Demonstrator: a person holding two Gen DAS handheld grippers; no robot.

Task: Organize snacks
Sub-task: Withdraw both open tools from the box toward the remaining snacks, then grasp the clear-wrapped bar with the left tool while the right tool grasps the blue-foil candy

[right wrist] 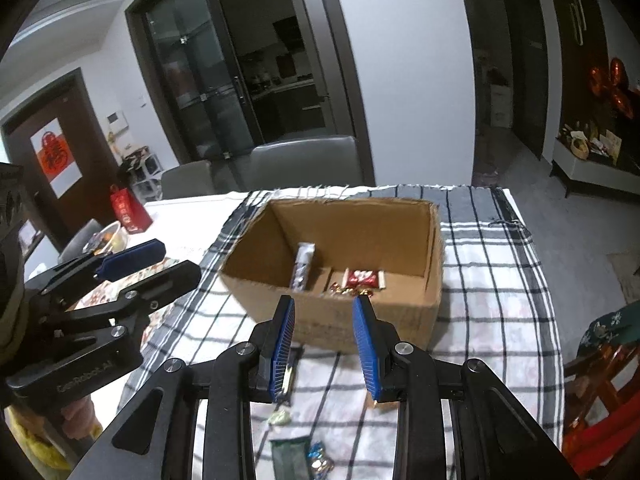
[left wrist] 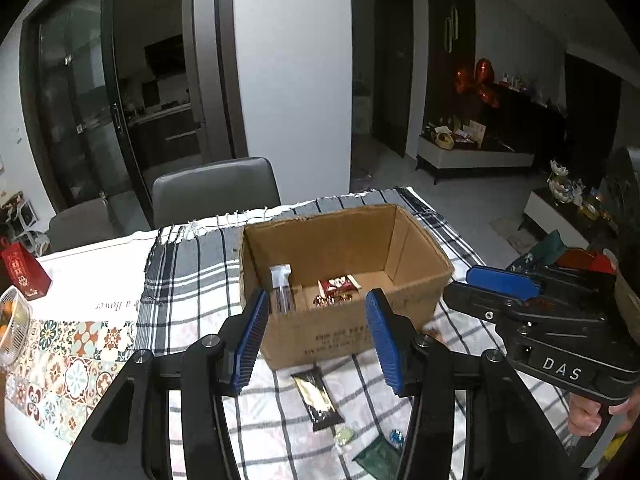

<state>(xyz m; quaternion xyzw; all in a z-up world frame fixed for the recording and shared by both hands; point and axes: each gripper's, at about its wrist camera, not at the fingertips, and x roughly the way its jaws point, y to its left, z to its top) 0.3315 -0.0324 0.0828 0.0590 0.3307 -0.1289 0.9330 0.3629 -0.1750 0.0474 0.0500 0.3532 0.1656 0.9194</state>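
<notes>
An open cardboard box (left wrist: 360,332) (right wrist: 434,264) stands on the checked cloth. Inside lie a clear-wrapped stick snack (left wrist: 282,288) (right wrist: 303,266), a red snack pack (left wrist: 338,285) (right wrist: 364,278) and small gold-wrapped sweets (left wrist: 326,300) (right wrist: 346,290). In front of the box lie a black-and-gold bar (left wrist: 318,398) (right wrist: 289,376), a pale green candy (left wrist: 344,436) (right wrist: 280,418), a blue candy (left wrist: 397,437) (right wrist: 318,454) and a dark green pack (left wrist: 378,460) (right wrist: 290,458). My left gripper (left wrist: 318,340) (right wrist: 148,264) is open and empty before the box. My right gripper (right wrist: 324,340) is open and empty; its fingers (left wrist: 504,282) show at the right of the left wrist view.
The checked cloth (right wrist: 500,300) covers the table over a patterned runner (left wrist: 72,368). A red gift bag (left wrist: 24,272) (right wrist: 130,206) and a bowl of fruit (left wrist: 10,328) (right wrist: 110,238) sit at the left. Grey chairs (left wrist: 216,190) stand behind the table. A red-cushioned wooden chair (right wrist: 600,384) is at the right.
</notes>
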